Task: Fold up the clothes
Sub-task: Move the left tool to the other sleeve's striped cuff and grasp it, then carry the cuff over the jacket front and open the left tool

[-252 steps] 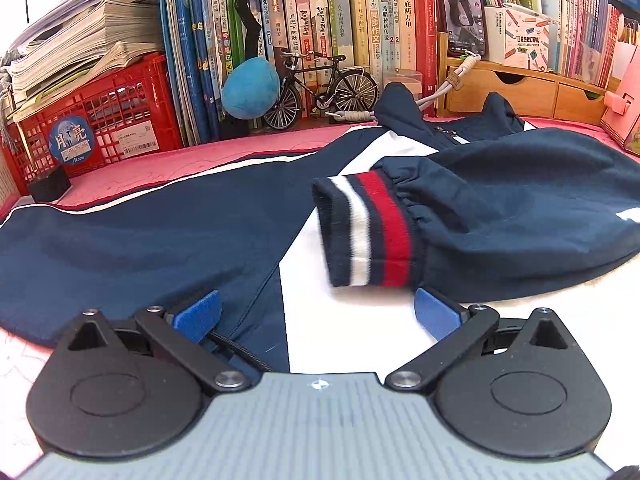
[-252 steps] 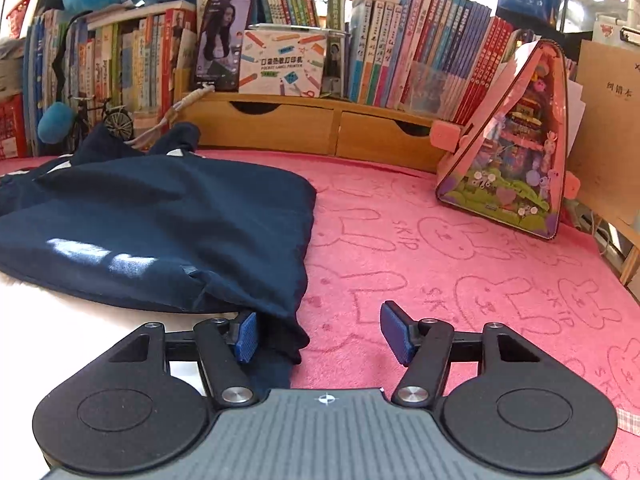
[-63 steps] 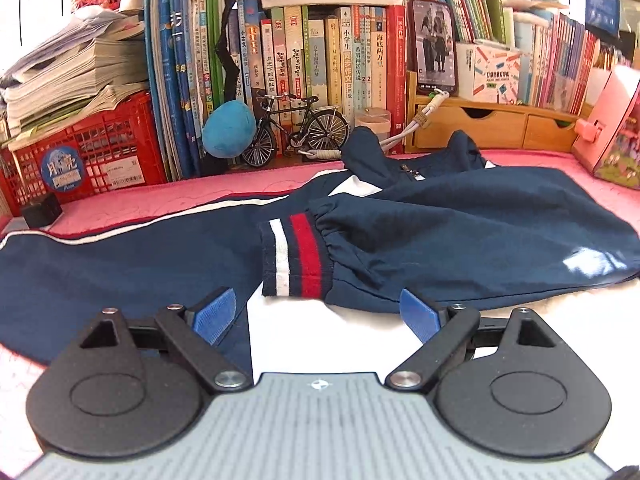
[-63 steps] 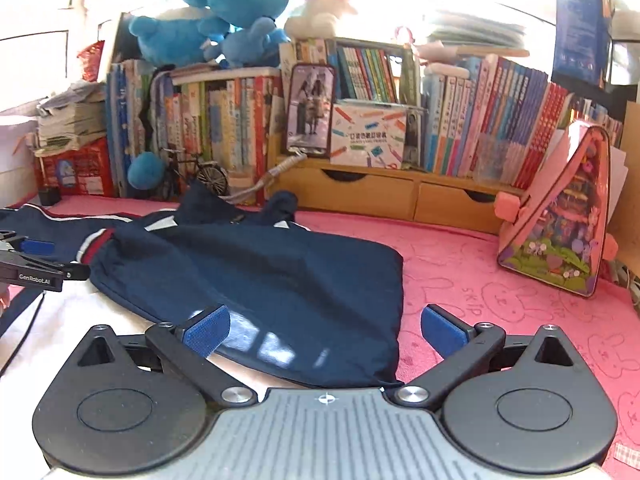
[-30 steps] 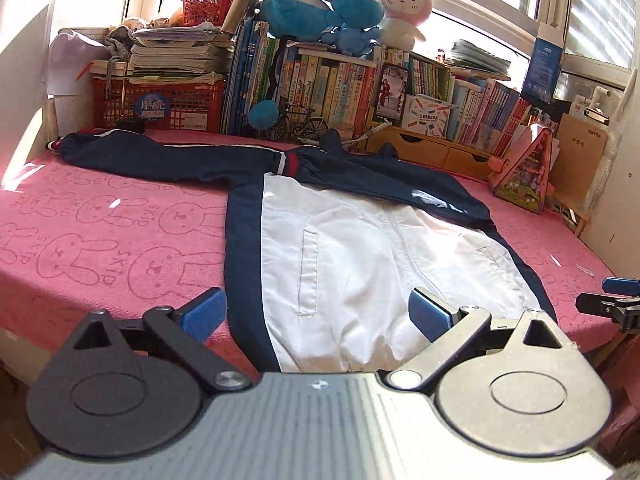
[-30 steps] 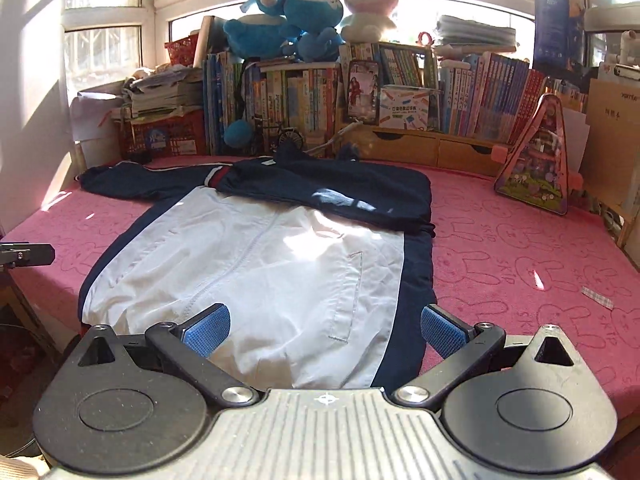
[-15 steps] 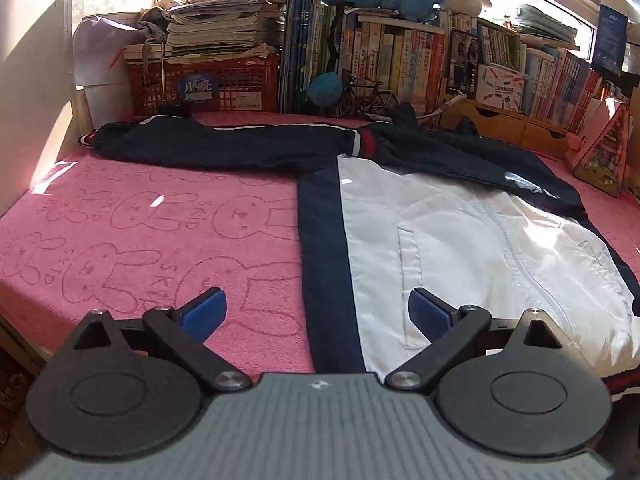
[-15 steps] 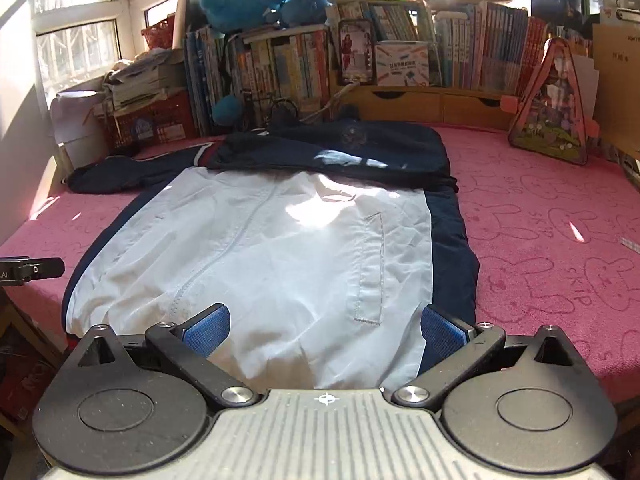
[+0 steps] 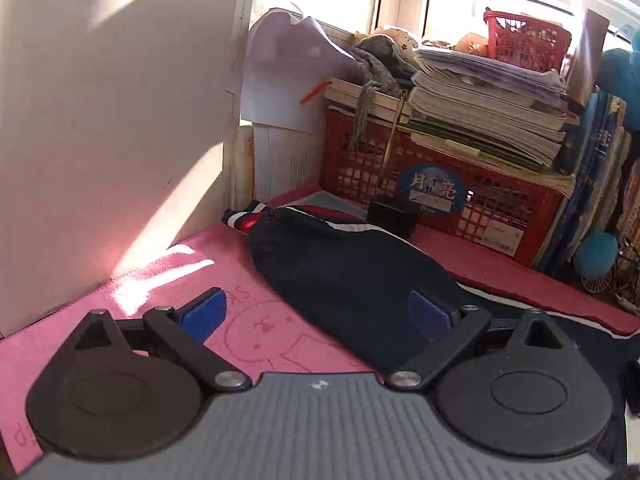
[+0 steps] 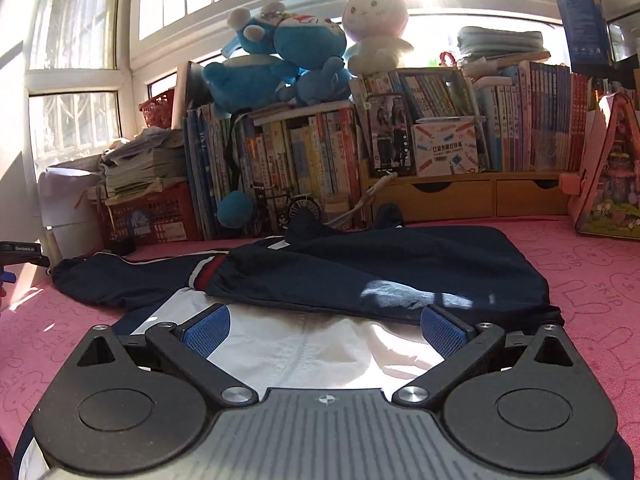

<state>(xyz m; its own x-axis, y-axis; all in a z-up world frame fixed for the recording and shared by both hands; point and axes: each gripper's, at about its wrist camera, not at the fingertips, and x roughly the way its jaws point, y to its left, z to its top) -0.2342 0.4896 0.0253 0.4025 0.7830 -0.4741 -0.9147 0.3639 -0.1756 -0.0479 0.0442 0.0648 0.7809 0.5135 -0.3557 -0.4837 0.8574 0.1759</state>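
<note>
Left gripper open, over sleeve lying flat on pink mat | right gripper open, empty, above jacket | jacket spread on mat, one sleeve folded across.

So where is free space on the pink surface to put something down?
Bare pink mat lies right of the jacket, before the pink toy house. A smaller patch sits between the wall and the outstretched sleeve. The back edge, along the books and red crate, is crowded.
</note>
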